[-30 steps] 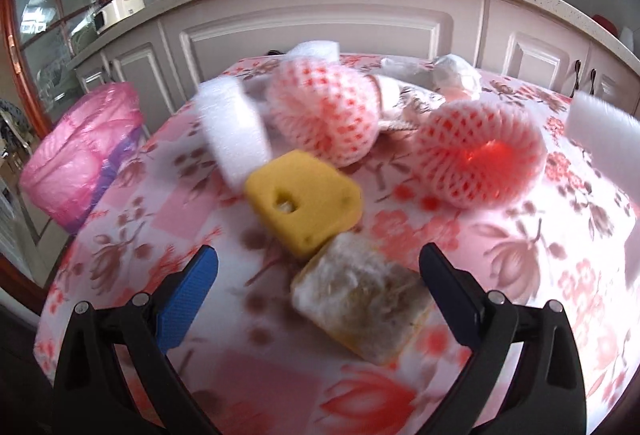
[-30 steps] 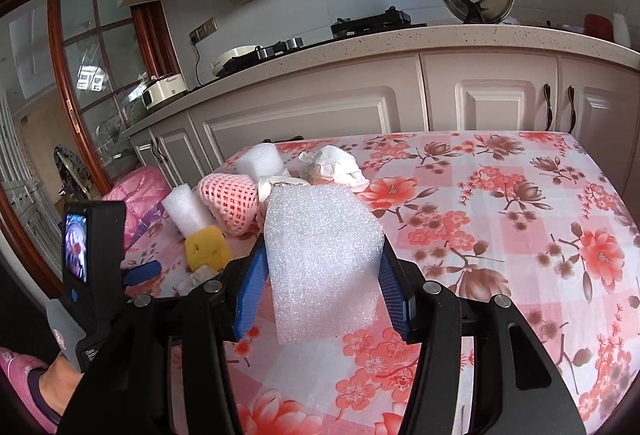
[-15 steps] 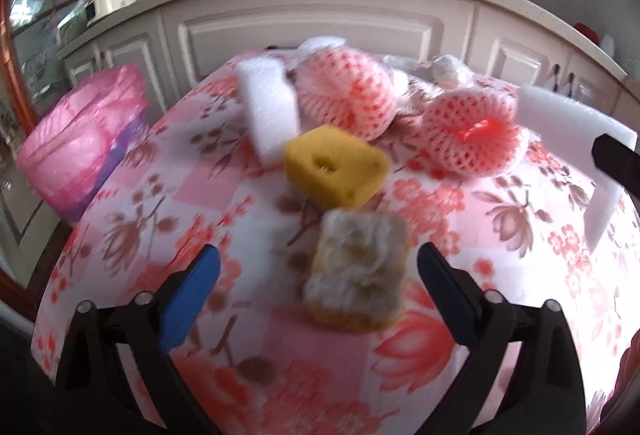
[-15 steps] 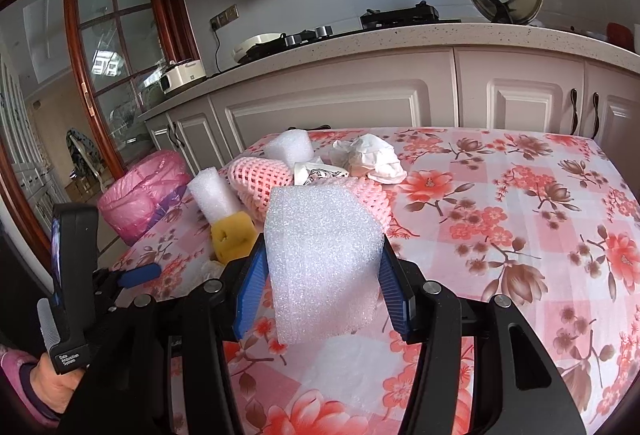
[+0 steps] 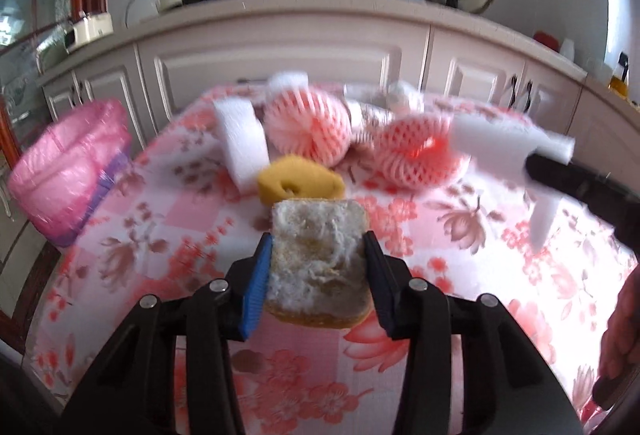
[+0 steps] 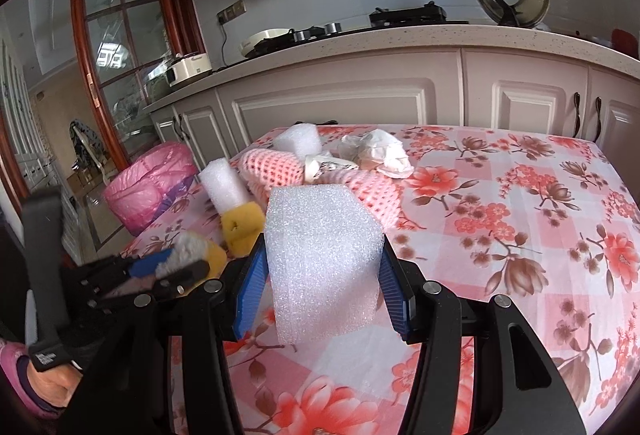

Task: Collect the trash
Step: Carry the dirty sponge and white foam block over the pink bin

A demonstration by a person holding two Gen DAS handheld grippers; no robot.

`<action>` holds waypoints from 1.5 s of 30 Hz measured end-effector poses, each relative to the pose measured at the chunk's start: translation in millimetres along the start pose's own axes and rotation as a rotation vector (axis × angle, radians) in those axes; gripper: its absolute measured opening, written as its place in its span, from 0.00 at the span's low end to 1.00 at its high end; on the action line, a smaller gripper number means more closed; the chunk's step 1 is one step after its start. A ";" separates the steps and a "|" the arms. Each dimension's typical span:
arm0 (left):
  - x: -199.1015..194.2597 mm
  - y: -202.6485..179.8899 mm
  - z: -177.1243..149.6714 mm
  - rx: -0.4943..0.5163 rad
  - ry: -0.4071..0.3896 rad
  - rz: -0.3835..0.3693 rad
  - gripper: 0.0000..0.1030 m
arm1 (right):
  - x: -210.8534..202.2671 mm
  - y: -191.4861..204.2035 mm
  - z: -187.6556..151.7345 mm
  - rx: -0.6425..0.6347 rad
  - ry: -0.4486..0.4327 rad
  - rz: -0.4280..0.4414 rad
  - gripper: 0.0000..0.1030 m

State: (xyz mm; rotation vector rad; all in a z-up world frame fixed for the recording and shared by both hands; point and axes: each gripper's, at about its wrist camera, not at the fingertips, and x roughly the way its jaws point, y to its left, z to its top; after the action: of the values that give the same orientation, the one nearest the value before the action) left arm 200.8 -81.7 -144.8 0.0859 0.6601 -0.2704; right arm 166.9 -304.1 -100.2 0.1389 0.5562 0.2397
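Off the left edge of the flowered counter (image 5: 172, 219) sits a pink-lined trash bin (image 5: 68, 171). Moving right, a white foam roll (image 5: 240, 143) lies beside a yellow sponge (image 5: 300, 183) and two pink fruit nets (image 5: 308, 127). The left gripper (image 5: 318, 271) has just been closing its jaws, and they now clamp a worn sponge (image 5: 318, 263) with a frayed white face and yellow underside, just in front of the yellow sponge. Further right, the right gripper (image 6: 320, 283) has its jaws clenched on a white foam sheet (image 6: 320, 259), held above the counter. Behind it lie crumpled white wrappers (image 6: 376, 151).
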 end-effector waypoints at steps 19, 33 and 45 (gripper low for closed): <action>-91.0 53.6 -4.6 -0.104 -0.239 0.083 0.43 | -17.9 81.0 8.7 -0.121 -0.059 0.115 0.49; -117.0 120.1 -9.7 -0.174 -0.284 0.205 0.43 | 23.3 154.6 31.6 -0.255 -0.048 0.220 0.49; -115.4 194.7 8.7 -0.248 -0.296 0.334 0.43 | 90.8 210.2 64.0 -0.288 -0.011 0.335 0.49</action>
State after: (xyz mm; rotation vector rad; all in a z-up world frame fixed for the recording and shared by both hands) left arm 172.3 129.5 -68.2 -0.0809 0.3723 0.1208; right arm 236.6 -82.1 -51.3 -0.0478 0.4800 0.6413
